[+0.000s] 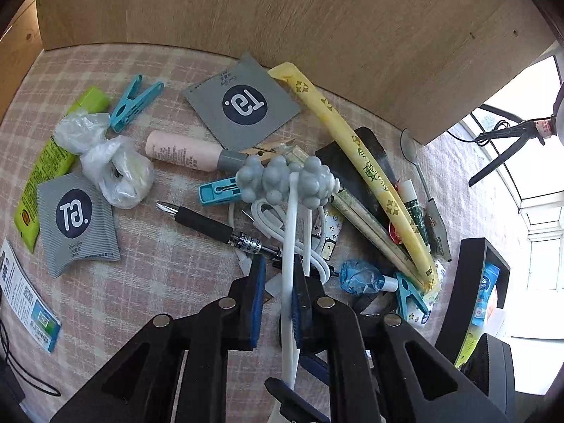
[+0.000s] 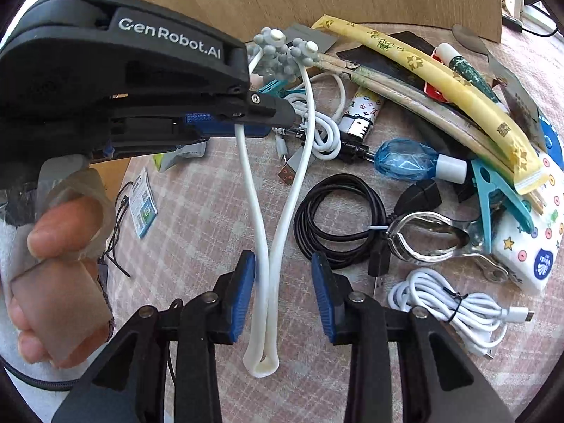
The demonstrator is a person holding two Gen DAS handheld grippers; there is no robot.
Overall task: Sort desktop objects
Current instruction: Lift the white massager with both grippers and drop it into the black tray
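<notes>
A white forked massager with grey knobbly rollers (image 1: 285, 179) lies over the clutter on the pink checked cloth. My left gripper (image 1: 278, 289) has one white arm of it between its blue pads; the jaws stand partly apart and the arm rests against the right pad. In the right wrist view the left gripper body (image 2: 225, 123) crosses from the left over one arm of the massager (image 2: 271, 232). My right gripper (image 2: 283, 292) is open, its pads either side of the massager's joined handle end without pressing it.
Around lie grey sachets (image 1: 243, 105), a pink tube (image 1: 183, 151), a black pen (image 1: 218, 229), blue clothes pegs (image 1: 135, 102), a yellow chopstick sleeve (image 1: 359, 162), a black cable coil (image 2: 338, 222), a white cable bundle (image 2: 454, 310), a metal clip (image 2: 437, 236) and a blue bulb bottle (image 2: 409, 160). A wooden board (image 1: 282, 10) stands behind.
</notes>
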